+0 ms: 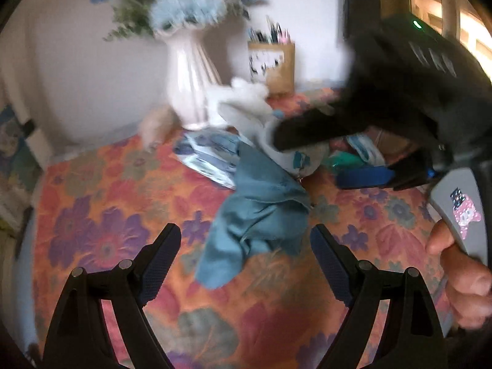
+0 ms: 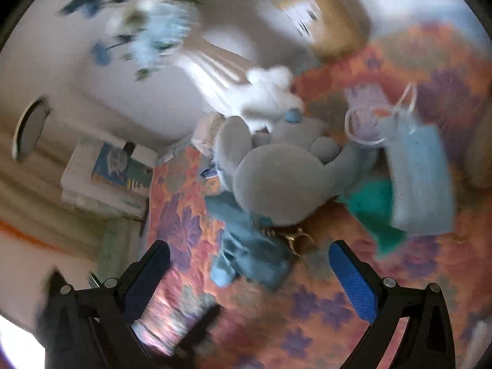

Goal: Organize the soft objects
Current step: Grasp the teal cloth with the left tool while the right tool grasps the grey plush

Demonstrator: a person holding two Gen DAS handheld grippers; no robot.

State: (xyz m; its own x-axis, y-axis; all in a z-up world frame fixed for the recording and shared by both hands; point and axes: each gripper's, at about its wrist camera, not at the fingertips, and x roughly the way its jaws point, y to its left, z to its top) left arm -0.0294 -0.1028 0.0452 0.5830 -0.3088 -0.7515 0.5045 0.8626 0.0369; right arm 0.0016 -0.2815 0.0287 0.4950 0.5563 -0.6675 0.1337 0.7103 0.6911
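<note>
**Soft things heaped on a floral-covered table, both grippers spread wide**

Left wrist view: the left gripper (image 1: 246,246) has its jaws wide apart and holds nothing; it hangs over the floral tablecloth (image 1: 107,215) near the front edge. Just beyond its fingertips a crumpled teal cloth (image 1: 258,212) lies on the table, trailing back toward a pile near the middle. At the far edge stands a white vase (image 1: 187,86) holding blue flowers (image 1: 187,9), with a white plush toy (image 1: 246,92) beside its base. Further along the far edge, a brown paper holder (image 1: 276,64) contains pens. The right gripper (image 1: 323,150) reaches in from the right side over a grey plush (image 1: 295,156), held by a hand (image 1: 461,276); this view is too blurred to show how wide it stands.

Right wrist view: the right gripper (image 2: 249,279) is spread wide with nothing between its blue pads (image 2: 353,279). The picture is heavily blurred. Ahead of it lies the teal cloth (image 2: 246,246), touching the grey plush (image 2: 276,178), which is piled against the white plush toy (image 2: 267,95). Toward the table's right side sit a light blue knitted bag (image 2: 418,178) with white handles and a green fabric piece (image 2: 375,212); whether the bag holds anything cannot be told. A small metal clasp (image 2: 295,236) shows beneath the grey plush.
</note>
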